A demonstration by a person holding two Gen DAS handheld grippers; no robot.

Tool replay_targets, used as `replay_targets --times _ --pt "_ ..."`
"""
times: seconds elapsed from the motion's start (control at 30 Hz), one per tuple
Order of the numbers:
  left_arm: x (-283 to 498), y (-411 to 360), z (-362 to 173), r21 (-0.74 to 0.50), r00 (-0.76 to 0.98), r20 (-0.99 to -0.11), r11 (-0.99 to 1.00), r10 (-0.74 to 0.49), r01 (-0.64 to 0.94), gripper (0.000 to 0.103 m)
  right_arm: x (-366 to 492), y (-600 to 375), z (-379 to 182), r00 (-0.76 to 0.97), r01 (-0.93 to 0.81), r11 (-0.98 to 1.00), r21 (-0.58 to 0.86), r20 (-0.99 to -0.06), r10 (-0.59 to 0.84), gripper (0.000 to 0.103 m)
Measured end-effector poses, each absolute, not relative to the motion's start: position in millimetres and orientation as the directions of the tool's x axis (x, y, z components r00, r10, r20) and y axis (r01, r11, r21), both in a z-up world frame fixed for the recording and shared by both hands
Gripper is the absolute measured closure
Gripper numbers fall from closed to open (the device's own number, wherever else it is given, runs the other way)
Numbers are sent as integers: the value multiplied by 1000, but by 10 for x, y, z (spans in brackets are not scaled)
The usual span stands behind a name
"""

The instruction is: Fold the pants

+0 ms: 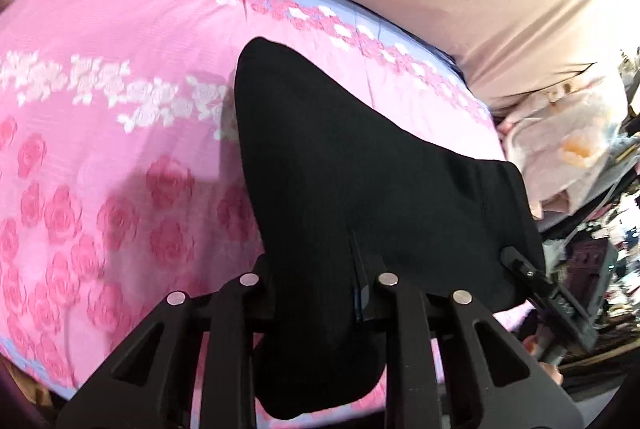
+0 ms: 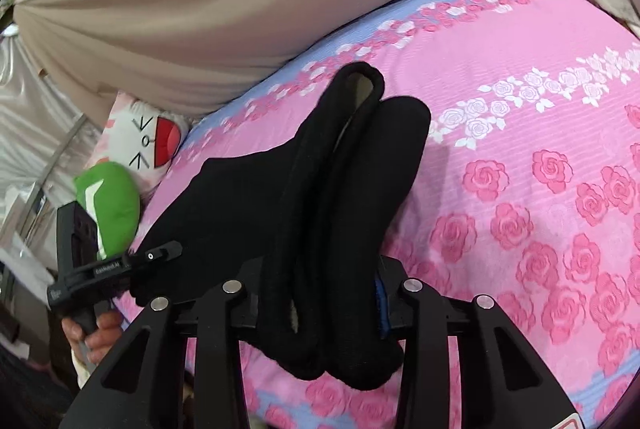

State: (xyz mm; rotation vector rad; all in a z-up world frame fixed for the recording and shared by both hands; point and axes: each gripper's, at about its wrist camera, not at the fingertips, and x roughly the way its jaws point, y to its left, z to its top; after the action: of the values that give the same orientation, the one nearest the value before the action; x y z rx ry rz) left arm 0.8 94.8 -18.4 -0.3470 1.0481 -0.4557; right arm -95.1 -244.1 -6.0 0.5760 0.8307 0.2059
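Both grippers clamped on the black pants [image 1: 340, 165], the garment lifted off the pink rose bedsheet [image 1: 100, 149] and hanging between them. Left gripper [image 1: 362, 283] pinched tight on a thin edge of the cloth, jaws nearly together, fabric spilling over and down past the fingers toward 6 o'clock. In the same left wrist view, right gripper [image 1: 516, 263] out at 4 o'clock, biting the far corner near the ribbed band.

Switching to the right wrist view: right gripper [image 2: 340, 281] closed on a thick bunch, 2 rolled layers of the pants [image 2: 320, 169] stacked side by side between the fingers, a pale lining peeping out at 12 o'clock. Left gripper [image 2: 158, 255] at 9 o'clock, shut on the flat corner, a hand [image 2: 94, 329] on its handle below. Green plush toy [image 2: 114, 205] and white cartoon cushion [image 2: 148, 137] parked at 9 to 10 o'clock against the beige quilt [image 2: 180, 9].

Step in hand, by the look of it: lift and stretch, early in the fold, garment not yet laid flat. Next move calls for pulling the 2 corners apart to take out the slack, then lowering onto the open sheet toward 1 o'clock, legs laid straight. Risk: the bulky right-side bunch slipping or staying twisted.
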Motion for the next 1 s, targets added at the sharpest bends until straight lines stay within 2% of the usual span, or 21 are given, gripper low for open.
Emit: replay_targets --times 0.03,0.13,0.2,0.27,0.3,0.4,0.43,0.47,0.53,0.57,0.6,0.67,0.8,1.0 --pt "-28 954 -200 -470 414 -755 860 -509 201 81 -997 -2433 -73 656 43 834 550 -645 391 64" --pt "-98 912 -317 -396 421 -790 896 -445 203 62 -1061 -2437 -234 625 83 860 503 -699 348 49" --pt "-110 915 -383 -378 433 -799 908 -418 180 30 -1067 -2509 -374 599 132 853 505 -726 337 41" --pt "-102 939 -459 -394 419 -804 906 -422 157 12 -1099 -2584 -455 591 154 820 552 -716 371 35" --pt "-106 947 -507 -404 406 -807 902 -429 150 11 -1120 -2602 -487 586 149 804 575 -706 397 35" --pt "-133 882 -580 -391 410 -809 906 -421 159 8 -1138 -2566 -517 585 130 800 586 -697 415 25" --pt "-131 843 -585 -377 417 -811 912 -410 163 8 -1125 -2545 -522 587 118 800 588 -691 422 16" --pt "-137 800 -593 -381 420 -805 908 -419 176 8 -1109 -2504 -523 594 105 803 587 -685 423 16" --pt "-143 745 -587 -364 436 -805 915 -403 174 21 -1075 -2442 -538 609 94 811 577 -678 412 17" --pt "-149 720 -572 -383 424 -800 905 -425 186 36 -1056 -2418 -544 615 86 819 568 -677 404 28" --pt "-154 722 -553 -396 420 -796 899 -437 185 45 -1036 -2386 -546 619 86 827 555 -681 392 35" --pt "-174 745 -483 -396 434 -788 899 -437 187 57 -1028 -2379 -529 633 90 814 574 -664 398 54" --pt "-255 811 -308 -411 459 -764 891 -453 195 82 -1058 -2384 -410 647 66 817 573 -648 402 64" --pt "-434 774 -123 -397 450 -765 887 -461 235 83 -1179 -2414 -179 650 25 814 581 -628 428 66"
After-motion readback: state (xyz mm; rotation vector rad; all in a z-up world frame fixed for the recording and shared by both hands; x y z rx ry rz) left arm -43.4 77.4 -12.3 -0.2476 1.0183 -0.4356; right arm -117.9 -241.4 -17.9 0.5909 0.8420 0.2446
